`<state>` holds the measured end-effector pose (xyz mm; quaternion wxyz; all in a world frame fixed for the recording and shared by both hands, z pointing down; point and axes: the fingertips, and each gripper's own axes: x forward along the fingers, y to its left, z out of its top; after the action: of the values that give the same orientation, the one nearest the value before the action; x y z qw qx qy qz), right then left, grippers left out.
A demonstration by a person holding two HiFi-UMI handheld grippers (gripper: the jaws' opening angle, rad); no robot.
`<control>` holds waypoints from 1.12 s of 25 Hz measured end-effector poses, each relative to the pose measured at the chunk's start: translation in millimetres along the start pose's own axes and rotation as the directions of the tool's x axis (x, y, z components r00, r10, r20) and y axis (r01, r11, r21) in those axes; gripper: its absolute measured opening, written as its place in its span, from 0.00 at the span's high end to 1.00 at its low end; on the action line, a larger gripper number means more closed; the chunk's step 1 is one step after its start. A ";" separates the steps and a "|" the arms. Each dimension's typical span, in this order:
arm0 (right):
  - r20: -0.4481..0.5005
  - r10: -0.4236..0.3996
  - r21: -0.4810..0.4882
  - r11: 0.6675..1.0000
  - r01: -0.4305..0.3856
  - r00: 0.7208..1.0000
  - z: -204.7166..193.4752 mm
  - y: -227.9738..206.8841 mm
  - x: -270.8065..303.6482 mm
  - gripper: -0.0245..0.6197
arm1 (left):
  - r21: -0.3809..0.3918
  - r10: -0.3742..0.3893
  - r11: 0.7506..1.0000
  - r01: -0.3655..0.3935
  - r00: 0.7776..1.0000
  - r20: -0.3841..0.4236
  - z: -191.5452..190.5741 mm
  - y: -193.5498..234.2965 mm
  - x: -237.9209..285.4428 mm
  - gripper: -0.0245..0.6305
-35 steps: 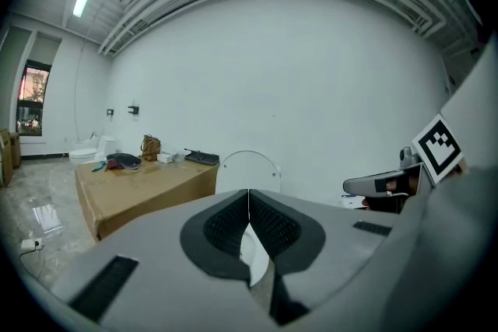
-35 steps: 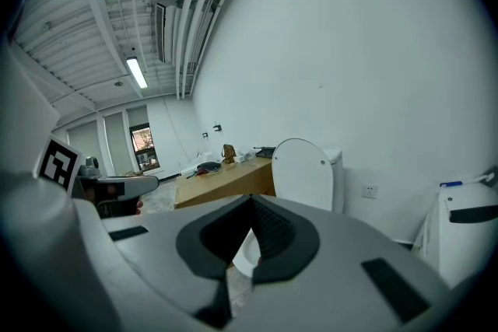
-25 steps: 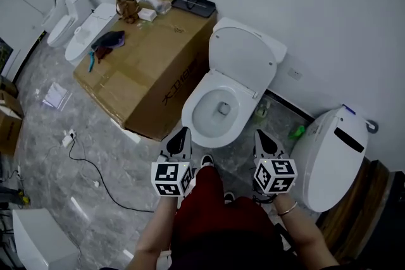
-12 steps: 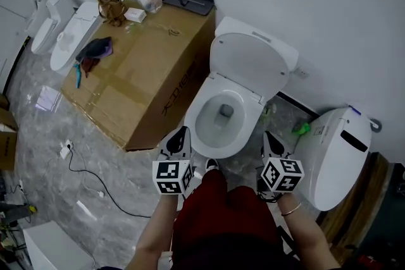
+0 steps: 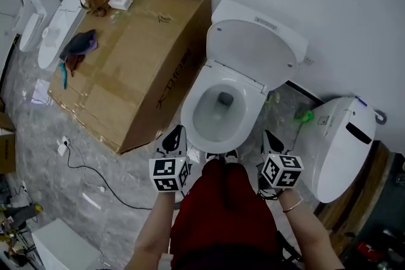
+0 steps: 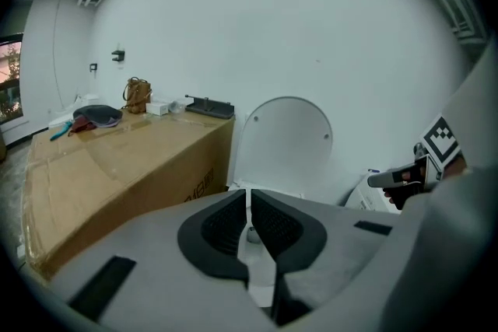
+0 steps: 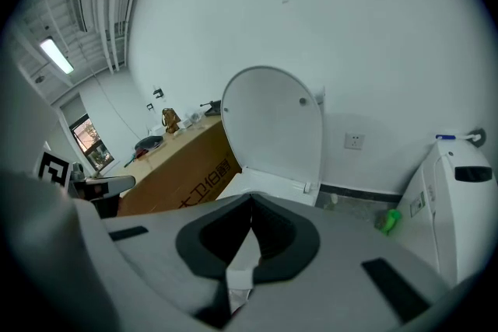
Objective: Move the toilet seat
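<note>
A white toilet (image 5: 218, 112) stands against the wall with its seat and lid (image 5: 252, 54) raised upright; the lid (image 6: 286, 142) also fills the middle of the left gripper view, and the lid (image 7: 274, 128) shows in the right gripper view. My left gripper (image 5: 173, 136) hovers shut and empty near the bowl's front left rim. My right gripper (image 5: 271, 141) is shut and empty at the bowl's front right. Neither touches the toilet. The left gripper (image 6: 249, 215) and right gripper (image 7: 250, 223) both point toward the lid.
A large cardboard box (image 5: 124, 60) with small items on top stands left of the toilet. Another white toilet (image 5: 342, 145) lies at the right, with a green object (image 5: 305, 116) on the floor between. More toilets (image 5: 47, 28) stand far left. A cable (image 5: 95, 177) runs across the marble floor.
The head view has shifted so the toilet sits more central and closer. Both grippers stay shut at the bowl's front, roughly level with each other.
</note>
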<state>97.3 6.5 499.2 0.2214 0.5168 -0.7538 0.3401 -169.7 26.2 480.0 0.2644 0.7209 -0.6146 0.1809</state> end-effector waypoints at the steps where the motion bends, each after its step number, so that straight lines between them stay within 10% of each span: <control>1: -0.015 -0.001 0.008 1.000 0.001 1.000 -4.8 -2.3 5.1 0.94 | -0.006 0.005 1.000 -0.005 1.000 -0.015 -6.3 1.5 4.1 0.92; 28: -0.383 -0.007 0.030 0.999 0.020 0.924 -158.4 -31.5 111.7 0.93 | -0.098 0.012 0.994 -0.047 0.942 -0.334 -174.8 28.6 95.7 0.92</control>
<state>82.7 46.4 690.9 0.3577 0.4493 -0.6869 0.4454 -169.4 53.1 679.5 0.3991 0.6558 -0.5804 0.2716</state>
